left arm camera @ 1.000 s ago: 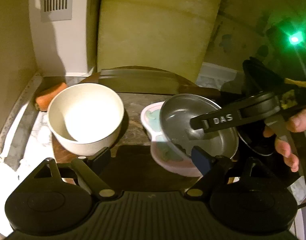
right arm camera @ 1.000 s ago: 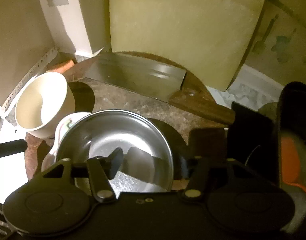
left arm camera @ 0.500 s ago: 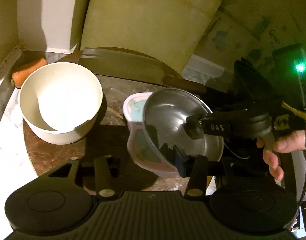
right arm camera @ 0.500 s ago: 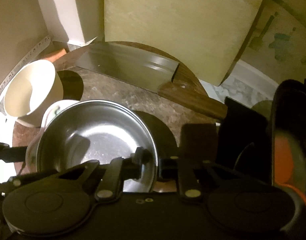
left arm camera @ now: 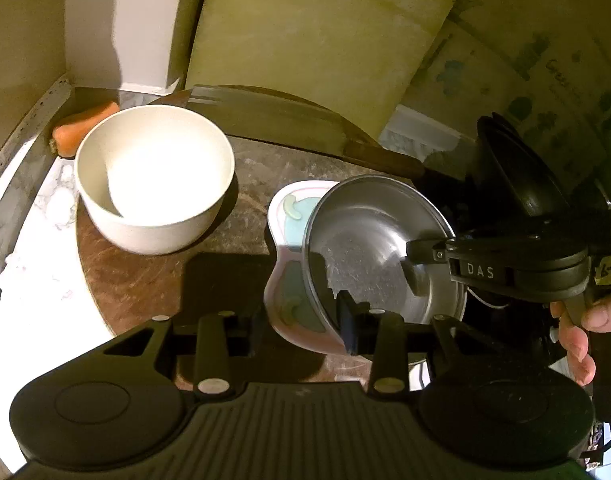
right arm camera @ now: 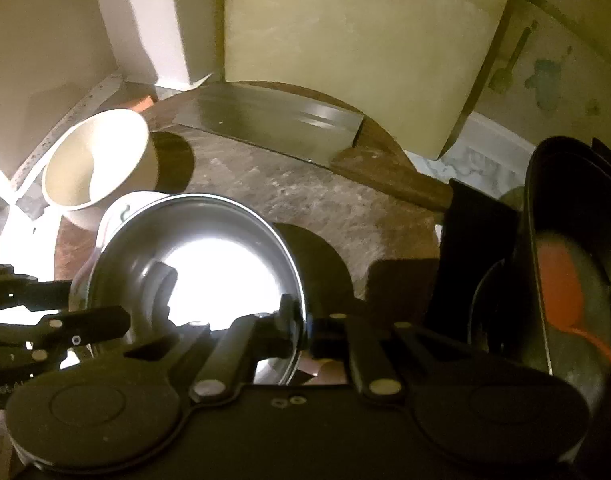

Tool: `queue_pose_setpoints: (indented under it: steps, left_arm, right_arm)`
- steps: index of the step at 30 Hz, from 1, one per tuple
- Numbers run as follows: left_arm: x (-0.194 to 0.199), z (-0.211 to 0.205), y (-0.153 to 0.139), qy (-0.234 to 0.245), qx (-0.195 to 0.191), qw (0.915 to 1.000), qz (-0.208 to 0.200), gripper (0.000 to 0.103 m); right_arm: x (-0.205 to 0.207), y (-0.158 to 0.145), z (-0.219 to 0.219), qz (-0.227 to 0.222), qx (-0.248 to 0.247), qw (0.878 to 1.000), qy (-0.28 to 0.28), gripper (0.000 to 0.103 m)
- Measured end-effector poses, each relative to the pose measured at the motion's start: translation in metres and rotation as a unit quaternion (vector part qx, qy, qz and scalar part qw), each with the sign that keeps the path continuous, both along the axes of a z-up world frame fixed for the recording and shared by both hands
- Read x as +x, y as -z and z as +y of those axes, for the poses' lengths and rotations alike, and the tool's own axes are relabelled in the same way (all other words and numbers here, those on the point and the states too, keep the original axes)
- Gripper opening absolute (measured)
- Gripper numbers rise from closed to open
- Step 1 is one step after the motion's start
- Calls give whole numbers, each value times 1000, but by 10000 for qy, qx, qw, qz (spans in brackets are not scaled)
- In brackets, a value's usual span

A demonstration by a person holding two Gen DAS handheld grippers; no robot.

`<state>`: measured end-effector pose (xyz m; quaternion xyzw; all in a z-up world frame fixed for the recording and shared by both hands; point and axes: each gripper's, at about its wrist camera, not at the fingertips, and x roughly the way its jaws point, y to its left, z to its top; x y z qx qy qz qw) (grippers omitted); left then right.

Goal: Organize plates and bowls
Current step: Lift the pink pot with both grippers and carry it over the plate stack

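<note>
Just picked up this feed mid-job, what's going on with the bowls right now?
The right gripper is clamped on the rim of the steel bowl, holding it tilted above the pastel plate. The left gripper has closed on the near edge of that plate. The white bowl sits untouched on the round wooden board, with a cleaver lying along the far side. Nothing is stacked yet.

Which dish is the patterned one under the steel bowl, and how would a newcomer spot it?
Start at the round wooden board, where the white bowl stands at the left. Right of that bowl lies a kidney-shaped plate, partly covered by the tilted steel bowl that the right gripper pinches. It alone is flat, pale pink and printed with blue-green shapes.
</note>
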<state>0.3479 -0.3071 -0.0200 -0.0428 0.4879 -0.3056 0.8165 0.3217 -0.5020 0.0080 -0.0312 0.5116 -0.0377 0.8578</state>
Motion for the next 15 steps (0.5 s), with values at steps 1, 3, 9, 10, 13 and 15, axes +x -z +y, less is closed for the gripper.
queue_pose_setpoints:
  steps: [1, 3, 9, 10, 13, 15]
  left_arm:
    - [-3, 3, -1, -18, -13, 10000, -3, 35]
    - [-8, 11, -3, -43, -14, 10000, 5, 35]
    - [-26, 42, -18, -167, 50, 9998, -101, 34]
    - [-29, 49, -21, -208, 54, 9997, -124, 34]
    - [-39, 69, -28, -345, 71, 9991, -221, 33]
    - [-44, 82, -35, -460, 98, 9986, -254, 33]
  right_arm:
    - [-4, -1, 3, -28, -4, 10000, -20, 7]
    - [-11, -2, 10, -59, 2, 10000, -42, 7]
    - [-32, -10, 43, -154, 48, 9997, -205, 7]
    - [-35, -12, 49, -200, 53, 9995, -246, 7]
    - [-37, -18, 67, -287, 87, 9987, -417, 7]
    - [-38, -22, 80, -301, 113, 9979, -555, 7]
